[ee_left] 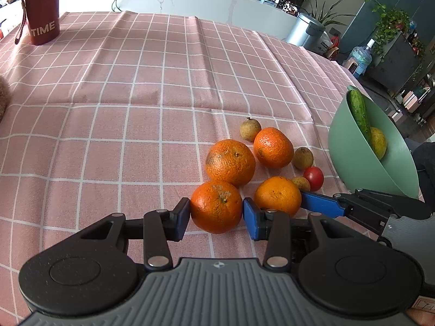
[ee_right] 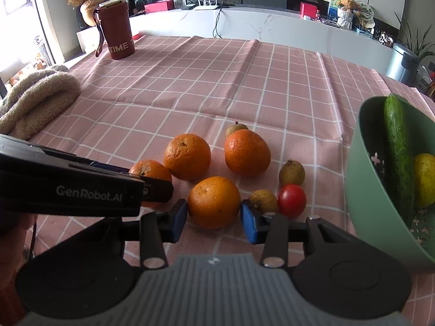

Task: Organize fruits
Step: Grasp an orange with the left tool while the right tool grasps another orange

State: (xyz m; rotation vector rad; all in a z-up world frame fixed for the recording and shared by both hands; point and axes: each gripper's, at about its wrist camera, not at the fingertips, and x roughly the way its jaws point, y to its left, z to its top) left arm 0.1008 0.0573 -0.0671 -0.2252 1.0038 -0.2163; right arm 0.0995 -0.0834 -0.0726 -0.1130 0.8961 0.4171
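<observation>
Four round, pebble-skinned oranges on a pink checked tablecloth, among three small dull-brown fruits and one glossy red tomato. Left gripper spread wide around the nearest orange, blue pads touching or just beside its flanks; grip not certain. Right gripper likewise spread around another orange, pads hugging both sides. Smooth green bowl at 3 o'clock, tilted, holding a bumpy cucumber and a yellow fruit. Brown fruit and tomato crowded just beside the right pad. Fuzzy beige cloth at 9 o'clock; red cup at 11 o'clock.
</observation>
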